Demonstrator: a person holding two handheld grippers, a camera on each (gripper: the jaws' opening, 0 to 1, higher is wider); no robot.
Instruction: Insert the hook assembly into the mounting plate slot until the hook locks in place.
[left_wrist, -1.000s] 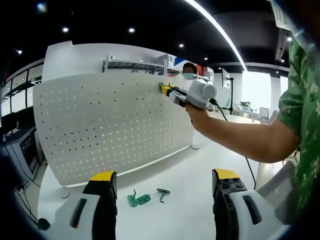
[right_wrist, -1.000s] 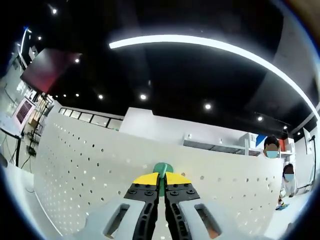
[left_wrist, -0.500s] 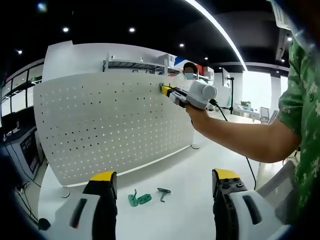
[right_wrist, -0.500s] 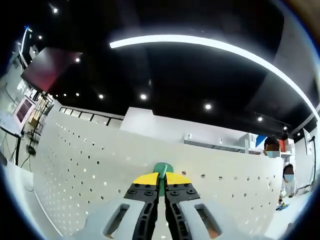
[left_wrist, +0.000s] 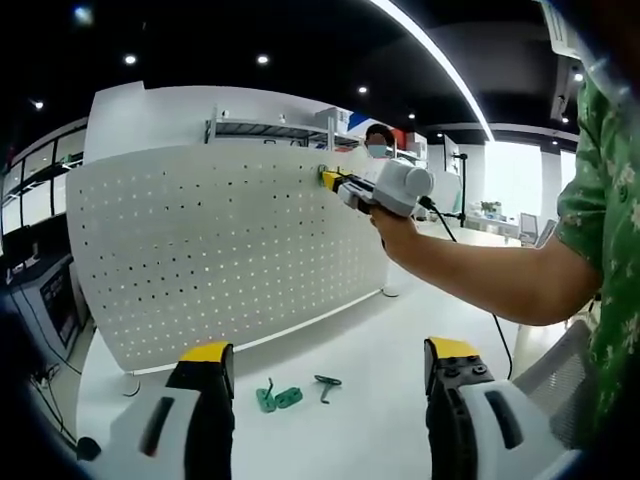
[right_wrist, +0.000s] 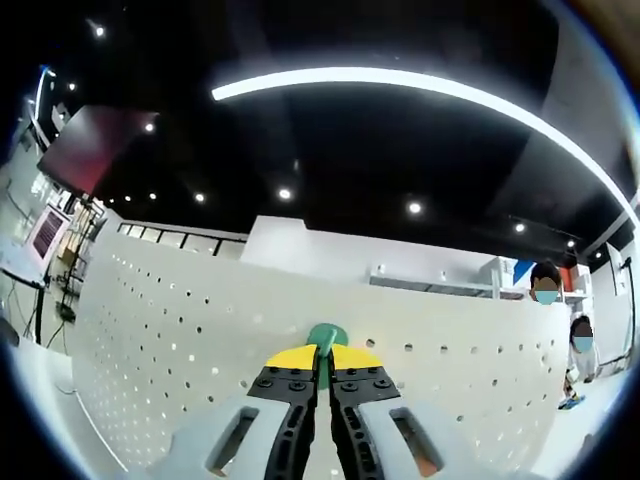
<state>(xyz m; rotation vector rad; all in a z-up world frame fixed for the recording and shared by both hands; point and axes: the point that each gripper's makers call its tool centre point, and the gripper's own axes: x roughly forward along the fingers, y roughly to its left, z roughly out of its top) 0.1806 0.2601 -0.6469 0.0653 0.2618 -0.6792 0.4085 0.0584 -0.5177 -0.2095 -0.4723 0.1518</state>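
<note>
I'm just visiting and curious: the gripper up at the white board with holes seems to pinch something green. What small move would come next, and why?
Probably a gentle push forward into the pegboard. The right gripper is shut on the green hook, its tip right at the board's upper edge, but I cannot tell that it has seated. The left gripper hangs open above spare hooks on the table.
</note>
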